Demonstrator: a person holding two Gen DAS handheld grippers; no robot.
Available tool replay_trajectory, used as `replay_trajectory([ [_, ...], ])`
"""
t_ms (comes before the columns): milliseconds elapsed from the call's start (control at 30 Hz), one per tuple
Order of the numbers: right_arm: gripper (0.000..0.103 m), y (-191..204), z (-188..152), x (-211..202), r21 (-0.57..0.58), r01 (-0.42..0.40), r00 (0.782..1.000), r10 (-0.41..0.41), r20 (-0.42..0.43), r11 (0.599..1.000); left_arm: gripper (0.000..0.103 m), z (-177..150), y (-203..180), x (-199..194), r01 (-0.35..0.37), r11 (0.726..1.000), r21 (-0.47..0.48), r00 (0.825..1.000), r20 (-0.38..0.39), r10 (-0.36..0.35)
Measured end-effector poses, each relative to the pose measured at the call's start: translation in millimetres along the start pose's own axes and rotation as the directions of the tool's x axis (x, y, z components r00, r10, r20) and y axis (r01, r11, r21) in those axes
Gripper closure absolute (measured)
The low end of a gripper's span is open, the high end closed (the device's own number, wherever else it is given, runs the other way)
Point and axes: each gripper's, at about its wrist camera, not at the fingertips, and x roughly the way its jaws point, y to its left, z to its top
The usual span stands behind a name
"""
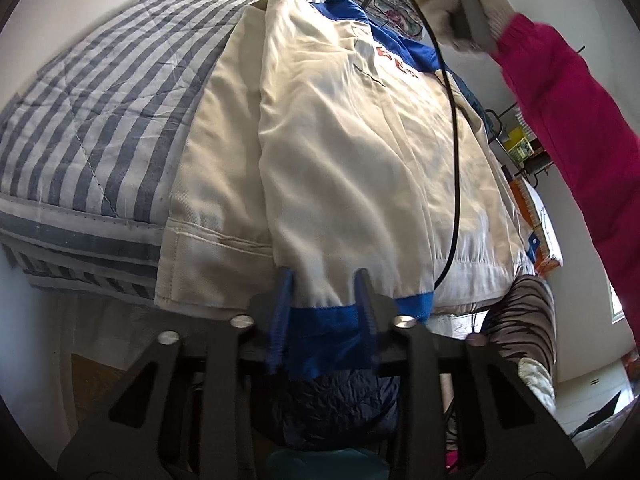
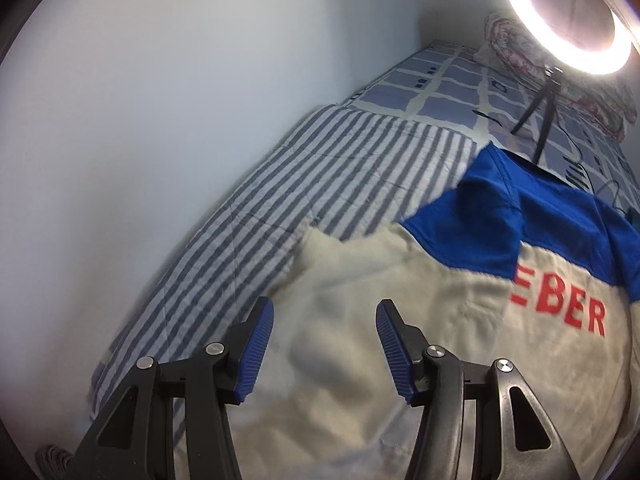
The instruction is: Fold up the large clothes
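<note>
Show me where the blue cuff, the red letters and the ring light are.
blue cuff (image 1: pixel 324 332): left wrist view, cuff middle.
red letters (image 2: pixel 560 308): right wrist view, letter B.
ring light (image 2: pixel 516 12): right wrist view, glowing left rim.

Bright glare from the ring light (image 2: pixel 568 12), soft motion blur, dark fisheye-warped edges.

The jacket (image 1: pixel 360 152) lies flat on the bed, on top of the quilt (image 1: pixel 100 112), which sticks out to its left. Its near cuff (image 1: pixel 328 328) sits between the left tongs (image 1: pixel 326 312) at the bed's near edge. Far end: a ring light (image 2: pixel 568 12) on a tripod, pillow (image 2: pixel 516 44) behind it.
</note>
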Motion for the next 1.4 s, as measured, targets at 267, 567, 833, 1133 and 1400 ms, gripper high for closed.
replay_trajectory([
  [267, 0.053, 24, 41, 72, -0.096, 0.093, 0.989, -0.103, -0.110, 0.991, 0.095, 2, 5, -5, 0.025, 1.000, -0.004, 1.000, 0.003, -0.025],
  [567, 0.094, 40, 42, 109, -0.210, 0.193, 0.962, -0.228, -0.152, 0.958, 0.090, 8, 18, 3, 0.090, 0.992, -0.090, 0.995, -0.029, -0.093],
  [833, 0.100, 52, 62, 113, -0.255, 0.220, 0.955, -0.261, -0.143, 0.942, 0.103, 17, 22, -30, 0.060, 0.996, -0.064, 0.996, 0.075, -0.055],
  [1133, 0.096, 51, 66, 153, -0.173, 0.173, 0.971, -0.198, -0.136, 0.970, 0.103, 23, 44, -36, -0.086, 0.990, -0.115, 0.991, 0.096, 0.097],
  [1400, 0.052, -14, 52, 72, 0.011, 0.062, 0.997, -0.062, 0.050, 0.998, 0.103, 25, 31, -38, -0.134, 0.989, -0.062, 0.984, 0.113, 0.140],
])
